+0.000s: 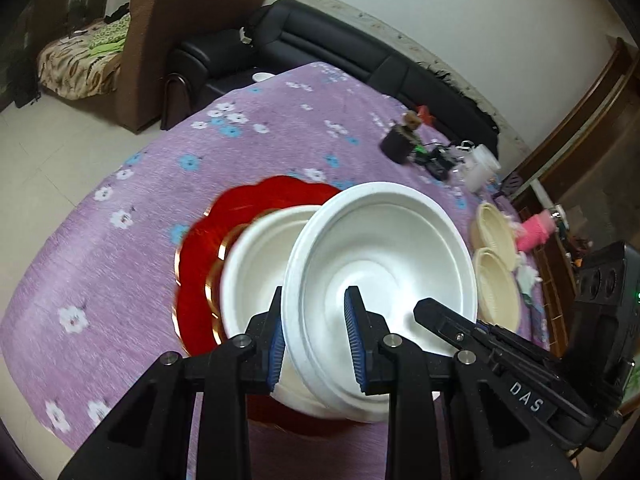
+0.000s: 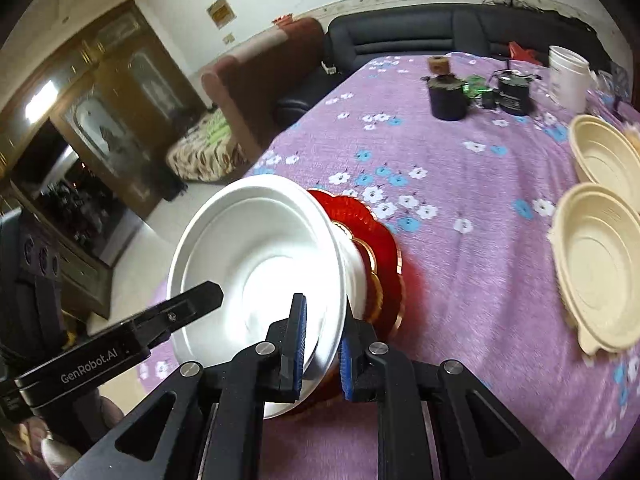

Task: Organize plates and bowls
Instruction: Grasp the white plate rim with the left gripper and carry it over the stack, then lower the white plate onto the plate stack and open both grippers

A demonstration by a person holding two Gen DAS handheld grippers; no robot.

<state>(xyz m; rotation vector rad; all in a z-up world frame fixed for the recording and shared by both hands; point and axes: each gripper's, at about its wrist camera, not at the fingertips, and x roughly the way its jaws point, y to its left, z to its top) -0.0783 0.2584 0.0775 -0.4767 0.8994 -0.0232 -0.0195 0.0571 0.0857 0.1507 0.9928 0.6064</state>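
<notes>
A white bowl (image 1: 380,264) is held tilted over a second white bowl (image 1: 256,264) that sits on a red scalloped plate (image 1: 200,248). My left gripper (image 1: 316,312) is shut on the tilted bowl's near rim. My right gripper (image 2: 322,324) is shut on the same bowl (image 2: 256,264) at its opposite rim, with the red plate (image 2: 360,216) behind it. Each gripper shows in the other's view: the right gripper's finger (image 1: 448,320) and the left gripper's finger (image 2: 188,304). Two cream bowls (image 2: 600,264) lie on the table to the right.
The table has a purple flowered cloth (image 2: 460,184). At its far end stand a dark cup (image 2: 448,96), a black device with cables (image 2: 514,94) and a white tub (image 2: 568,76). A pink object (image 1: 536,230) lies beyond the cream bowls (image 1: 496,248). Sofas stand behind.
</notes>
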